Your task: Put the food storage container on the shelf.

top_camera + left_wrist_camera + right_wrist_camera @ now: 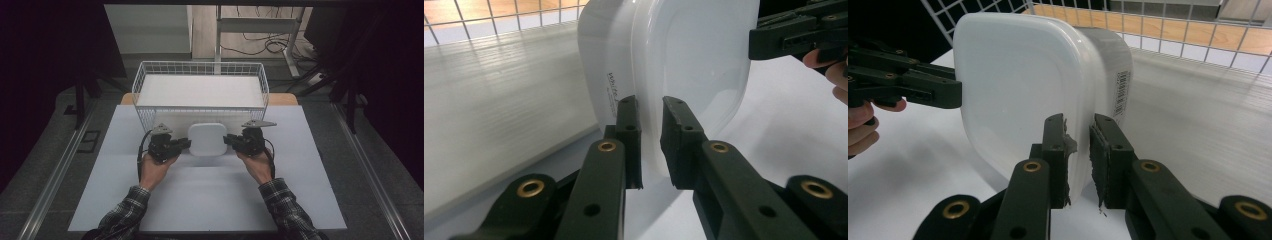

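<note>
While both grippers [183,145] [230,140] clamp its rims, container [206,138] abuts basket [200,68].

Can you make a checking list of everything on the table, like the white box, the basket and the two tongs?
Surface: pale table top, bare around the work.
Job's things: white lidded box sits at the table's middle, right before the wire basket; a barcode label shows on its side in the right gripper view.
Clutter: nothing seen.
Grippers: left tongs pinch the box's rim at its left side; right tongs pinch the rim at its right side.
Cables: a black cable loops from the left tongs; loose cables lie on the floor behind.
Surroundings: a white table frame stands beyond the basket; dark panels stand at both sides.
</note>
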Tool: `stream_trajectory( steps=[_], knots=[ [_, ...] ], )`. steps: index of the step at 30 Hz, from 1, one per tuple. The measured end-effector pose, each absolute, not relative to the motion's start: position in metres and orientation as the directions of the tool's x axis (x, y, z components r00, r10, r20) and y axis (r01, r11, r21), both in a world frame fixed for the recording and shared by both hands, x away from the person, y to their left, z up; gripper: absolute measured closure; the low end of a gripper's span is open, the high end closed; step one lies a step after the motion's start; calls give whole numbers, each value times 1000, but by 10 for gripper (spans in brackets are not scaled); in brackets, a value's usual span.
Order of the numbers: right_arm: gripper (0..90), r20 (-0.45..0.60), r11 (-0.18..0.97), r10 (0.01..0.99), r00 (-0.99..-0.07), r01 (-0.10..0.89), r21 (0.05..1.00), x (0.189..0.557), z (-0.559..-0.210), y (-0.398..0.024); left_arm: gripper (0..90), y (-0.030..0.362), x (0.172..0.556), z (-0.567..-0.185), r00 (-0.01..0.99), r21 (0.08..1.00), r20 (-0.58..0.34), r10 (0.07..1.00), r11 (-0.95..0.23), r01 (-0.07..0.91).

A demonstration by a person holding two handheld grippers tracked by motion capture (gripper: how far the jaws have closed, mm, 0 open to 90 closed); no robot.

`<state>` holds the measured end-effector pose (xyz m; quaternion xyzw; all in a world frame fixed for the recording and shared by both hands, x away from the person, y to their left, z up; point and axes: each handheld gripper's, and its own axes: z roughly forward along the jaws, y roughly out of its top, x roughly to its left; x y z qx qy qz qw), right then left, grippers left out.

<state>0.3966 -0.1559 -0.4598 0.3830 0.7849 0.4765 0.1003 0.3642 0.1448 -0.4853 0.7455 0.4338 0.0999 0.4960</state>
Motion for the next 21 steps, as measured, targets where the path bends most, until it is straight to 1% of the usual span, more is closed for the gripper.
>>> stream_trajectory(
  steps=[3, 6, 9, 13, 15, 19, 21],
  knots=[
    [766, 214, 252, 703, -678, 519, 817, 402, -464, -155, 788, 144, 369, -489, 601, 817, -274, 751, -149, 558],
    [766, 220, 253, 706, -673, 530, 809, 405, -468, -155, 786, 143, 372, -494, 591, 810, -287, 754, -138, 570],
    [766, 229, 252, 708, -668, 542, 802, 408, -473, -154, 785, 143, 375, -496, 587, 809, -282, 759, -140, 570],
    [765, 250, 233, 706, -663, 551, 801, 413, -474, -153, 779, 147, 381, -498, 585, 805, -317, 747, -114, 582],
    [760, 250, 234, 706, -663, 551, 801, 415, -474, -153, 773, 148, 383, -498, 586, 808, -324, 742, -106, 580],
    [735, 230, 238, 709, -666, 533, 812, 418, -473, -151, 747, 148, 386, -498, 597, 821, -298, 745, -119, 559],
    [719, 214, 243, 719, -661, 527, 815, 419, -473, -148, 732, 149, 389, -499, 597, 824, -303, 743, -110, 555]
  ],
)
